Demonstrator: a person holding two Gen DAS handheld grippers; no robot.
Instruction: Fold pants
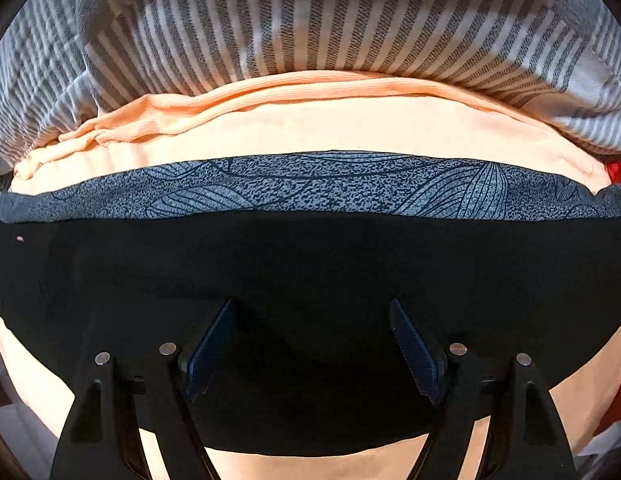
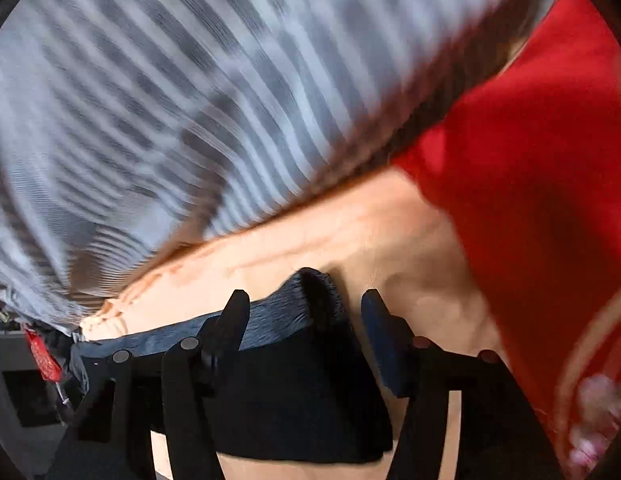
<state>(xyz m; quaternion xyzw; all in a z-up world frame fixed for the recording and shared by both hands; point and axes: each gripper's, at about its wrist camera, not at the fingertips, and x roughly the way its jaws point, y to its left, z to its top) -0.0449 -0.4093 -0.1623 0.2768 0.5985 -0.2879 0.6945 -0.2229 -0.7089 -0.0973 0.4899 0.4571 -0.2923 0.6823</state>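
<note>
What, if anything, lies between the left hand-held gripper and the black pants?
Nothing visible does. The left hand-held gripper stands open directly over the black pants, which lie on the peach sheet, with only bare fabric between its fingers.

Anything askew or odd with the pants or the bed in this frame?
Nothing is spilled or damaged. The black pants lie flat across the peach sheet, patterned band showing evenly. In the right wrist view one pants corner sticks up slightly. That view is blurred.

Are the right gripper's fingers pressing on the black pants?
Apart. The right wrist view shows the right gripper open, peach cloth visible between the pants and right finger.
</note>
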